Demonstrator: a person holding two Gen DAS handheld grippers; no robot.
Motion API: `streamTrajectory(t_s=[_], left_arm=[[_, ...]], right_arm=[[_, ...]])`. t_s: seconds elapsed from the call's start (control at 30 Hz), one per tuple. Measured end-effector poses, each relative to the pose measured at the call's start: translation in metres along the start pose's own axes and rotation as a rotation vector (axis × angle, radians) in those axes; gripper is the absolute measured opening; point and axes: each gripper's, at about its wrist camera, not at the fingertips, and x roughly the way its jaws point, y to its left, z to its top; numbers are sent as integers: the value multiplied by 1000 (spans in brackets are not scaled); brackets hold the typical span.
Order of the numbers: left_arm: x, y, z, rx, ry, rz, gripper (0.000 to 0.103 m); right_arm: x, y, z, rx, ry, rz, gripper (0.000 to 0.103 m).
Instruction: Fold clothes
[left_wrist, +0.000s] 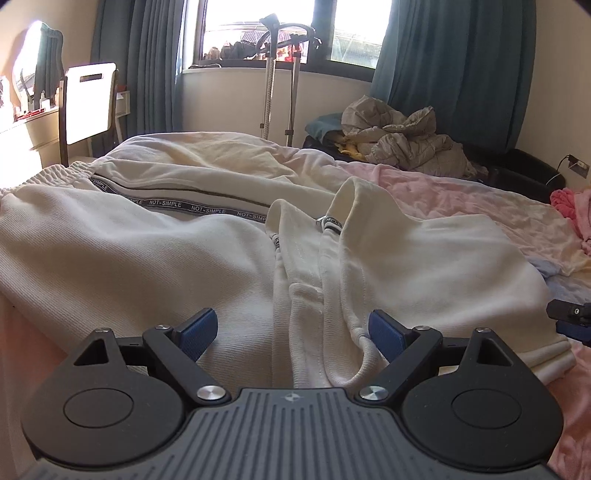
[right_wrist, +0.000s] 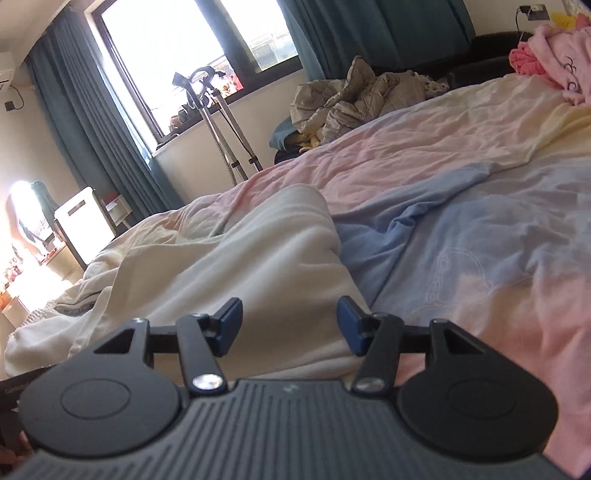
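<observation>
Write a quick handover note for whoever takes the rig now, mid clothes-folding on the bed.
Left tool: open, holding nothing, low over the cream trousers at the middle seam.
Right tool: open, holding nothing, over the trousers' right edge, beside the pastel bedsheet.
Trousers: spread loosely on the bed, waistband far left, one part already flopped over near the middle, still wrinkled.
Done: trousers laid out; no neat fold yet.
Left: grip the edges, fold, then likely the pink clothes at the far corner.
</observation>
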Motion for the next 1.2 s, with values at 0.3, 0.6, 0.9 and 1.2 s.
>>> streamTrajectory(t_s=[0.3, 0.6, 0.9, 1.2], left_arm=[[6, 6, -1, -33, 30, -1, 92], [11, 6, -1, -43, 28, 19, 92], [12, 8, 0, -45, 29, 17, 92], [11, 8, 0, -53, 25, 19, 92]], right_arm=[[15, -25, -6, 103, 66, 4, 61], [-14, -5, 18, 190, -87, 332, 64], [19, -29, 0, 261, 40, 161, 65], [9, -20, 11, 267, -37, 294, 66]])
